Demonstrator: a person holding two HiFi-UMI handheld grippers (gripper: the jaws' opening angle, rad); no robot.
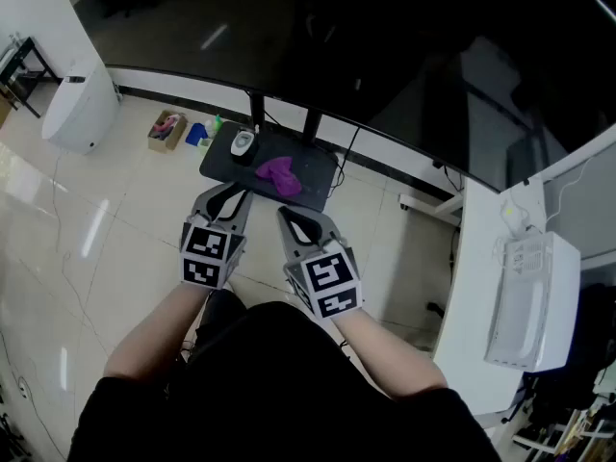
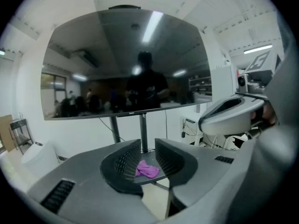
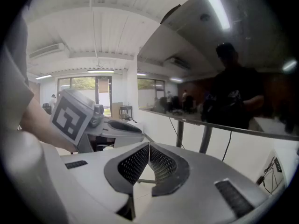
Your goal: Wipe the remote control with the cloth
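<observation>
Over at the left, a white floor appliance [image 1: 77, 112] stood on the tiled floor, with a small open box [image 1: 166, 130] a little to its right. Next came the small dark surface [image 1: 310, 164], set low in front of the big dark television screen [image 1: 404, 56].

The remote control [image 1: 243, 143] lay by the surface's far left corner. The purple cloth [image 1: 279, 174] sat bunched up near the middle, a bit toward the near edge, close to the remote but not touching it.

The person held both claws short of the surface's near edge, well apart from either thing. The left claw [image 1: 224, 200] had its jaws a small way apart with nothing between them; along its own view the left claw [image 2: 147, 149] only framed the distant cloth [image 2: 147, 170] through the gap. Just beside it, the right claw [image 1: 306, 227] was closed. In its own view the right claw [image 3: 149, 146] had its tips pressed together and gripped nothing.

Off at the right edge of the room ran a white desk [image 1: 462, 287] carrying a white box-like device [image 1: 529, 296].
</observation>
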